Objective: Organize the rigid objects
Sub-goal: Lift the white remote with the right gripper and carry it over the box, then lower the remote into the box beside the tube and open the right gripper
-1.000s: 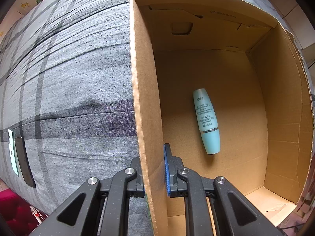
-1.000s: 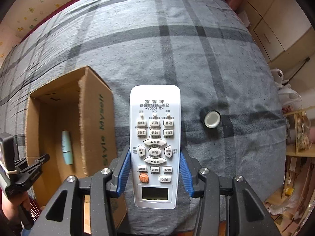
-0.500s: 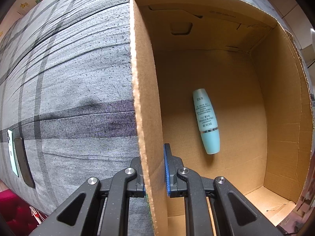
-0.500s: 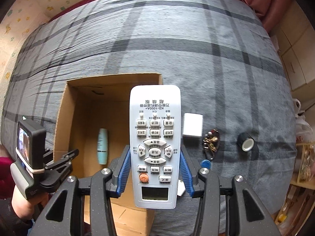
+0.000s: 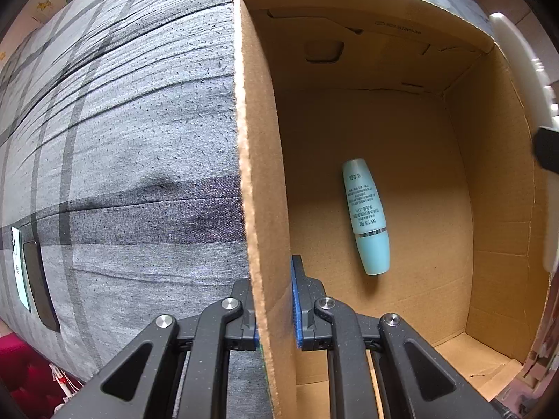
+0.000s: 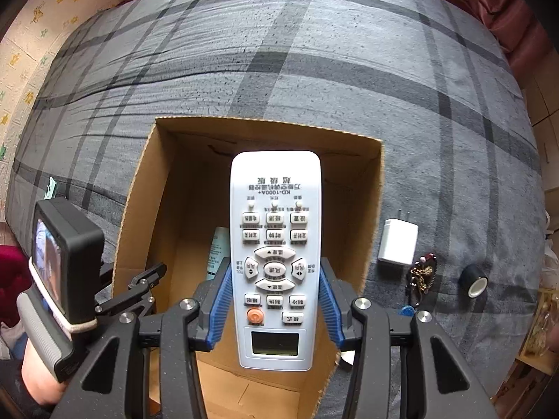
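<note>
An open cardboard box [image 6: 370, 188] stands on a grey plaid bed. My left gripper [image 5: 274, 300] is shut on the box's left wall [image 5: 258, 174] and holds it; it also shows in the right wrist view [image 6: 153, 276]. A teal bottle [image 5: 367, 216] lies on the box floor, partly hidden in the right wrist view [image 6: 217, 251]. My right gripper [image 6: 276, 300] is shut on a white remote control [image 6: 276, 244] and holds it above the box opening. The remote's edge shows at the right of the left wrist view [image 5: 524, 80].
On the bed right of the box lie a white charger plug [image 6: 398, 246], a bunch of keys [image 6: 421, 277] and a roll of black tape [image 6: 473, 279]. A phone [image 5: 36, 279] and a green card [image 5: 19, 272] lie at the bed's left edge.
My right gripper has carried the remote left from beside the box to over its opening. The remote now shows at the right of the left wrist view. The left gripper has not moved.
</note>
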